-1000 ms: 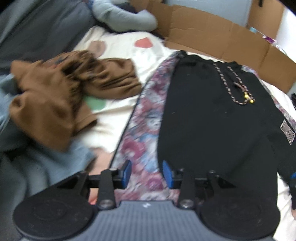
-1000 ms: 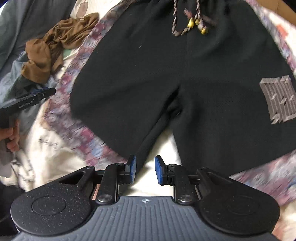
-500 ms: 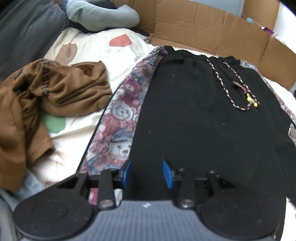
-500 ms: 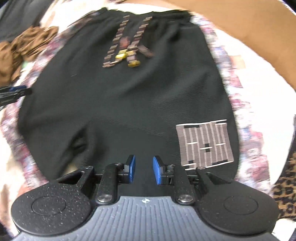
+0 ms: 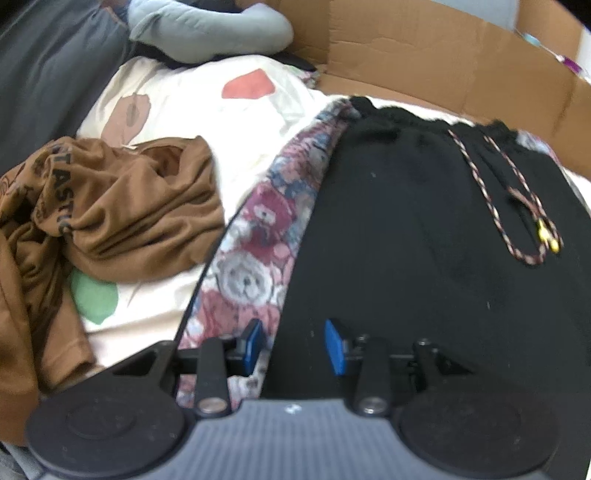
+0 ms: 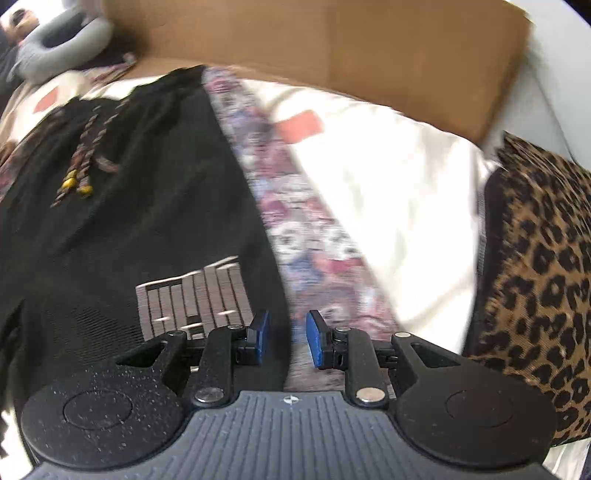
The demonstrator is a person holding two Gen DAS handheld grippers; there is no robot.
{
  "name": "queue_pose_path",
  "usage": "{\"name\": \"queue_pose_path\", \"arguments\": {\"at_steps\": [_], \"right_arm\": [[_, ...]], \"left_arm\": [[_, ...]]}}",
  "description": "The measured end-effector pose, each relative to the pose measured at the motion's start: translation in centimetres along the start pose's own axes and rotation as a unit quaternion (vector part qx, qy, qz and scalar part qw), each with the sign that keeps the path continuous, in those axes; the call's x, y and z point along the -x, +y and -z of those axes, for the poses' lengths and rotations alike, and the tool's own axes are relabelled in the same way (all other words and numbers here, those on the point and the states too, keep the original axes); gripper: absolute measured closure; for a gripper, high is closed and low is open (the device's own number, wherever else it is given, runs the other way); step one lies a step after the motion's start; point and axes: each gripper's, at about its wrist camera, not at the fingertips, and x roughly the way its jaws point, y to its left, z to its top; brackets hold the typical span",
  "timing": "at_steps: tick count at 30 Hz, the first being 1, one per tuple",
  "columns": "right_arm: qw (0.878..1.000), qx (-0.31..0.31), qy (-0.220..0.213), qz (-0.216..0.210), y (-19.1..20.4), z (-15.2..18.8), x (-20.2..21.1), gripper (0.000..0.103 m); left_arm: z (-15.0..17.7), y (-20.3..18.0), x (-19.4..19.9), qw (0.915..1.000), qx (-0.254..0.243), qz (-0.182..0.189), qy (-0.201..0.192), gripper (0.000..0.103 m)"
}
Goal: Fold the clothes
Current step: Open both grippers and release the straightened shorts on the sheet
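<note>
**Black shorts laid flat; both tools arriving at the outer leg edges**

Item: black shorts point(image 5: 424, 258), lying spread on a teddy-bear print cloth point(image 5: 255, 258) over a cream bed sheet point(image 5: 184, 96). Waistband is pointing toward the cardboard wall point(image 5: 424, 51); braided drawstring point(image 5: 517, 206) is resting on the front. A grey printed patch point(image 6: 192, 299) is showing on the leg nearest the right tool.

Left tool point(image 5: 293, 345): jaws are standing part open with nothing between the pads. One second earlier it was hovering over the print cloth beside the shorts; now it is straddling the left outer edge of the shorts, one pad over the cloth, the other over black fabric. Contact cannot be told.

Right tool point(image 6: 286, 341): jaws have just been opening a little and are gripping nothing. A second ago it was looking at the gap between the two legs; now it is sitting over the right outer edge, just beside the patch, with black fabric under one pad and print cloth under the other.

Also present: a crumpled brown garment point(image 5: 122, 210) well to the left, a grey cushion point(image 5: 207, 29) at the far side, a leopard-print item point(image 6: 535, 266) on the right.

Assessment: both tools are appearing lined up on opposite side seams, suggesting a pinch at each edge is being prepared. No fold is yet made; the shorts are lying fully open. The thin edge lying flat on the cloth will likely need the pads lowered close to catch it.
</note>
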Motion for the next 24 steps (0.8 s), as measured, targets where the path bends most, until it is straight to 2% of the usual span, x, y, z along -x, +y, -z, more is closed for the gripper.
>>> {"name": "queue_pose_path", "arguments": {"at_steps": [4, 6, 9, 14, 16, 21, 24], "right_arm": [[0.999, -0.050, -0.014, 0.002, -2.2, 1.0, -1.1, 0.074], [0.997, -0.074, -0.018, -0.003, -3.0, 1.7, -1.5, 0.075], [0.995, -0.097, -0.024, -0.011, -3.6, 2.7, -1.9, 0.075], [0.994, -0.102, -0.028, -0.020, -4.3, 3.2, -1.5, 0.075], [0.994, -0.104, -0.029, -0.018, -4.6, 3.2, -1.3, 0.075], [0.993, -0.106, -0.044, -0.016, -5.1, 2.0, -0.7, 0.075], [0.993, -0.102, -0.062, -0.019, -5.0, 0.8, -0.3, 0.075]], "left_arm": [[-0.7, 0.4, -0.8, 0.9998, 0.006, -0.017, 0.012, 0.062], [-0.8, 0.9, -1.2, 0.9994, 0.007, -0.026, 0.020, 0.056], [-0.6, 1.5, -1.3, 0.9992, -0.005, -0.029, 0.028, 0.054], [0.1, 2.4, -0.7, 0.9973, -0.043, -0.041, 0.042, 0.054], [0.3, 2.8, -0.5, 0.9953, -0.056, -0.062, 0.049, 0.054], [0.6, 4.5, 0.2, 0.9956, -0.037, -0.071, 0.050, 0.066], [0.2, 4.1, 0.8, 0.9966, -0.045, -0.061, 0.032, 0.067]]}}
